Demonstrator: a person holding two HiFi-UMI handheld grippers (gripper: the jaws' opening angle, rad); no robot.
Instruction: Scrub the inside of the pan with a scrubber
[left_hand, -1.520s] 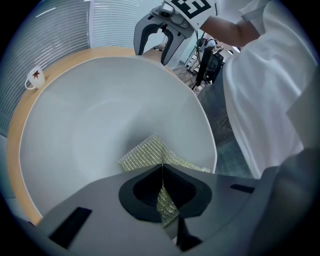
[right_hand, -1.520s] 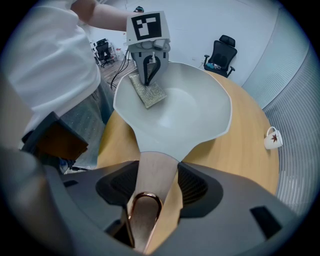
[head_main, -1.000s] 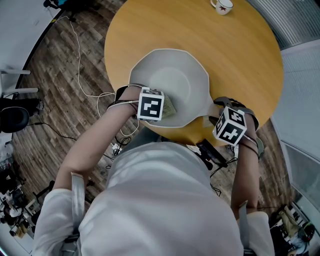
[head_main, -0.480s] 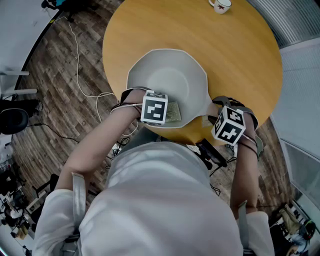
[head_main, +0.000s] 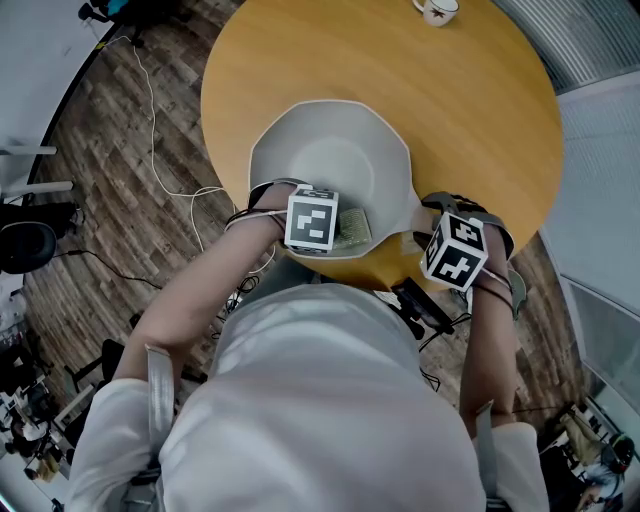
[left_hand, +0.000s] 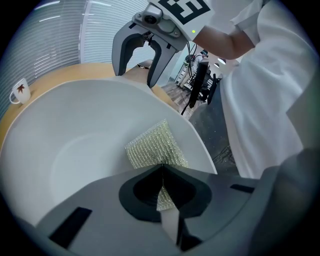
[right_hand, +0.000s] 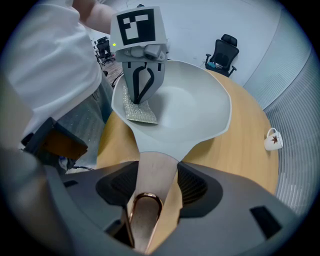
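— Where's the scrubber (left_hand: 150, 147)?
— Pinched tight in the left gripper (left_hand: 162, 167), sticking out past the fingertips, flat on the pan (left_hand: 65, 145)'s inner wall.
— The right gripper (right_hand: 156, 172)?
— Clamped on the pan's handle (right_hand: 150, 192).

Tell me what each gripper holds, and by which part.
Left gripper: the scrubber, by its near edge. Right gripper: the pan, by its handle.

A round wooden table (head_main: 470, 110) extends ahead of the left gripper (head_main: 342, 228). Plank flooring (head_main: 120, 190) lies to its left, with a black office chair (head_main: 25, 240) farther left.
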